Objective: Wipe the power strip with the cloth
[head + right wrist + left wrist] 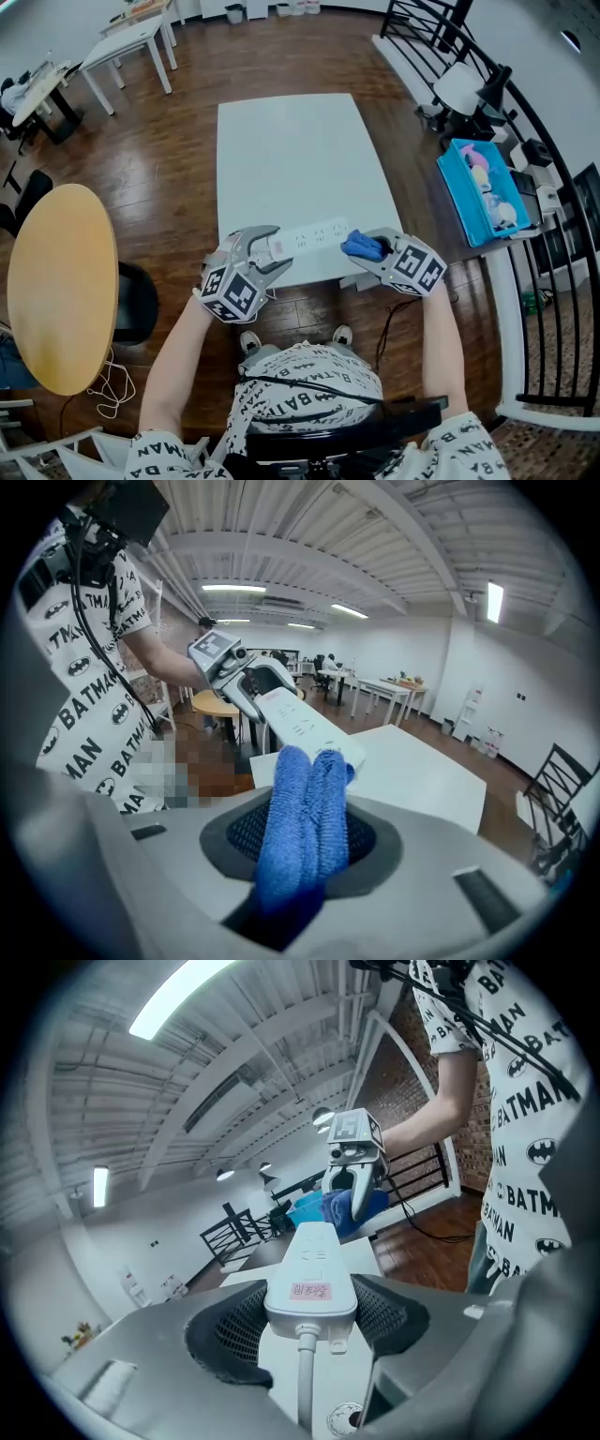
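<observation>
Both grippers busy: strip in the left, cloth in the right.

The left gripper (309,1321) is clamped across the cord end of the white power strip (314,1265), its pads pressing on both sides, cord running back between them. The strip is held over the near edge of the white table (300,150). The right gripper (305,841) is clenched on a folded blue cloth (302,808), whose free end meets the strip's far end. Whether they actually touch is unclear.
</observation>
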The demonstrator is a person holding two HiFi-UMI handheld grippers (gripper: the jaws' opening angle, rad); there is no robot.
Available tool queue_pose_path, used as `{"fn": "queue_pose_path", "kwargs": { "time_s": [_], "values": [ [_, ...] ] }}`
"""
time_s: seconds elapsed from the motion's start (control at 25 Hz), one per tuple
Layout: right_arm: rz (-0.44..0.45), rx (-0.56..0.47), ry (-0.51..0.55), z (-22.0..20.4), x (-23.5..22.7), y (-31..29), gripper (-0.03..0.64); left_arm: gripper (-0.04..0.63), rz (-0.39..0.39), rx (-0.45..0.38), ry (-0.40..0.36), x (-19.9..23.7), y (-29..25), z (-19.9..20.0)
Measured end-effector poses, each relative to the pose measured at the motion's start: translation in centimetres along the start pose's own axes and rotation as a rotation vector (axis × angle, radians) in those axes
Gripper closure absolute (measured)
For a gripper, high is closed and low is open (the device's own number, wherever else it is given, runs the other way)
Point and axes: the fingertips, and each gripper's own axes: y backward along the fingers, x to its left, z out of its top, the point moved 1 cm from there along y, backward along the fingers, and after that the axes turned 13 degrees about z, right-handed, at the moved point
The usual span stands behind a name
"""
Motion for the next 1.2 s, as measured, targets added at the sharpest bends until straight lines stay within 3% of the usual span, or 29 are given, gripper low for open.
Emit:
{"fn": "queue_pose_path", "kwargs": {
  "time_s": [0.4, 0.76, 0.88, 1.2],
  "values": [
    [0.039, -0.105, 0.025, 3.7, 2.4, -3.6, 0.485, 0.311, 0.033, -0.005, 0.084, -0.8, -1.3, 0.5],
    [0.070, -0.127, 0.034, 5.8, 4.2, -6.7, 0.485, 0.313, 0.054, 0.004, 0.106, -0.9, -1.7, -0.5],
    [0.058, -0.136, -0.006, 4.8, 3.8, -6.2, 0.485, 0.312, 0.036, 0.035, 0.125, -1.4, -2.7, -2.6],
    [-0.006, -0.181, -0.177, 0.2, 3.9, -4.5, 0.485, 0.313, -0.123, 0.188, 0.197, -5.6, -5.9, -11.7]
  ]
}}
